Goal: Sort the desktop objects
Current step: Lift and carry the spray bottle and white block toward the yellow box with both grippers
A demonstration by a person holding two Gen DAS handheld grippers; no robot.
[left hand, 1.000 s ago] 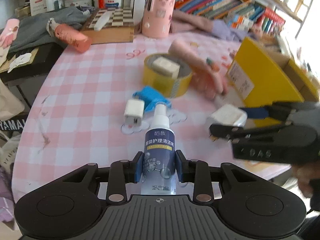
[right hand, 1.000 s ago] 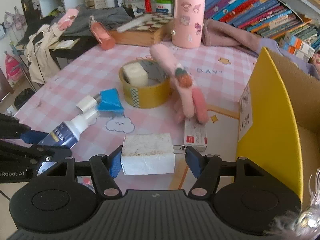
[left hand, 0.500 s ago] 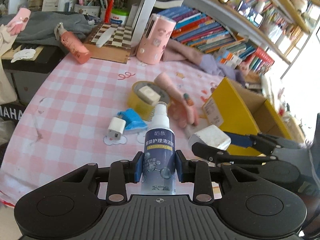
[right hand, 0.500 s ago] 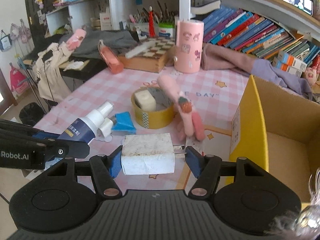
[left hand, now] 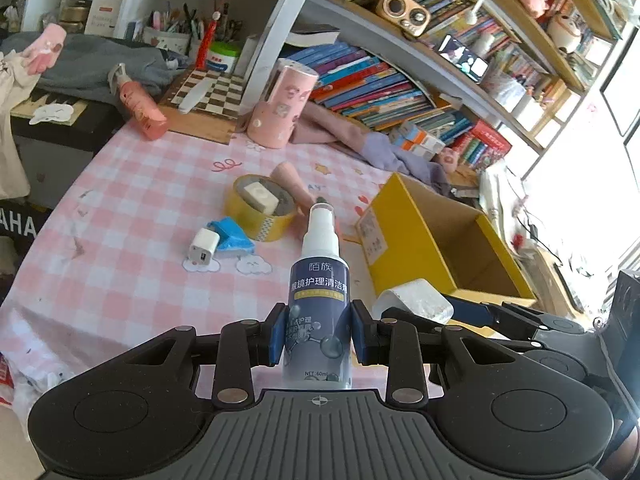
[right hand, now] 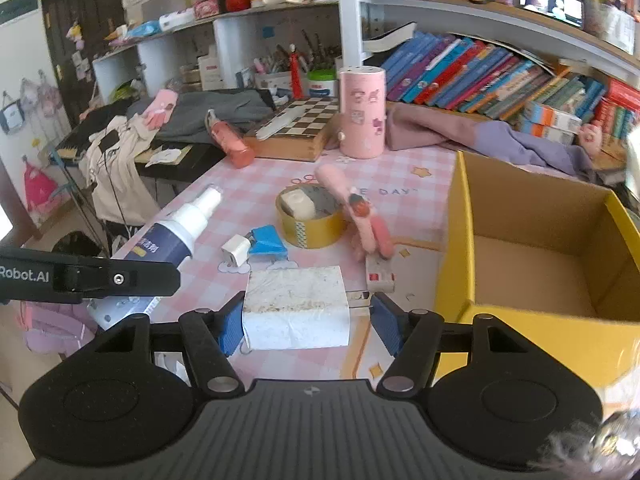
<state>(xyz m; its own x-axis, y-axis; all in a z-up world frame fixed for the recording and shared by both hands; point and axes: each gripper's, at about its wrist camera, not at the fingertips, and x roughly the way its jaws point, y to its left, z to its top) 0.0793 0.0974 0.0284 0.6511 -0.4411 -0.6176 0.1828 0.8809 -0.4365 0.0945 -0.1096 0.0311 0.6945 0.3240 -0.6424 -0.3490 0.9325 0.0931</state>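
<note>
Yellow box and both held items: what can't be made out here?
- Yellow box: right part of its floor, right wrist view, cut off by its own wall.
- Spray bottle: base, left wrist view, hidden by the left tongs.
- White charger: underside, right wrist view, hidden by the right tongs.

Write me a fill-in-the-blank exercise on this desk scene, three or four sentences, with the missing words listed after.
1. The left gripper is shut on a spray ____.
2. The right gripper holds a white charger beside the open ____ box.
3. A white block sits inside the roll of ____.
4. The small white plug lies on the table touching a ____ clip.

Missing words: bottle; yellow; tape; blue
</note>
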